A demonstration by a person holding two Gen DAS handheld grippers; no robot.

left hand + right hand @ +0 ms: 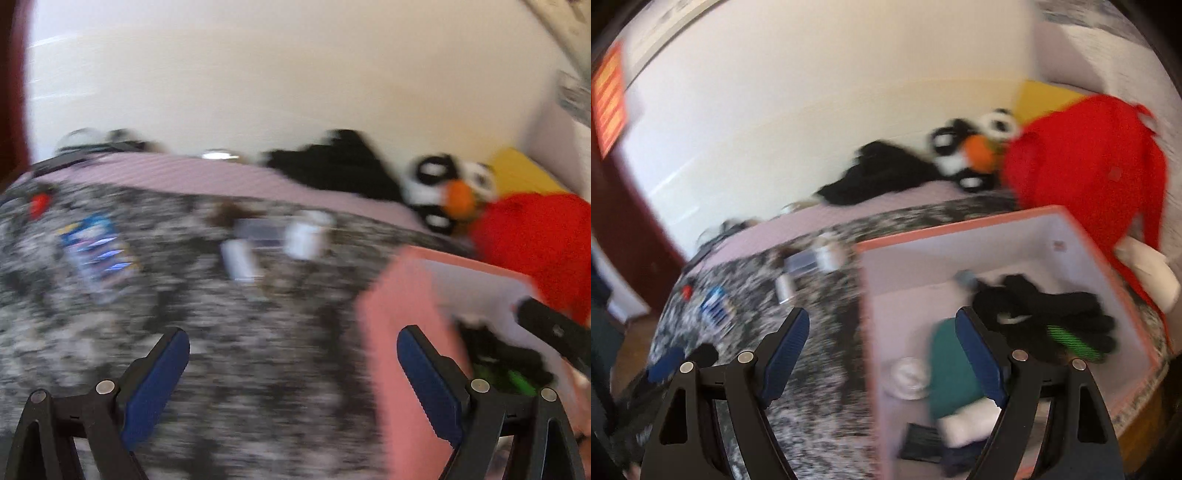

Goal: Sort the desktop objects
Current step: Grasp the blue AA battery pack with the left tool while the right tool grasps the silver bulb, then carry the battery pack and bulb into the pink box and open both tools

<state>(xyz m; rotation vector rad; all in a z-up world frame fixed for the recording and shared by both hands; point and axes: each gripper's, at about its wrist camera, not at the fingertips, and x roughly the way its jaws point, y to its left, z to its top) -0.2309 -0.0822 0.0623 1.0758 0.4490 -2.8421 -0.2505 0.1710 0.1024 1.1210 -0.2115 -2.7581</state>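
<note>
Pink box (960, 227) holding black gloves (1052, 314)

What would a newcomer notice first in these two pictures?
A big red plush toy with an orange nose lies at the far right, behind the pink box. The open box holds black gloves and a teal item. Small items lie scattered on the speckled cover left of it.

Small desktop items (240, 254) motion-blurred beyond recognition.

Left gripper (293, 349): black angular finger arms, ribbed dark-blue pads (155, 387). Silver round pivot pins. Right gripper (882, 328): identical build.
</note>
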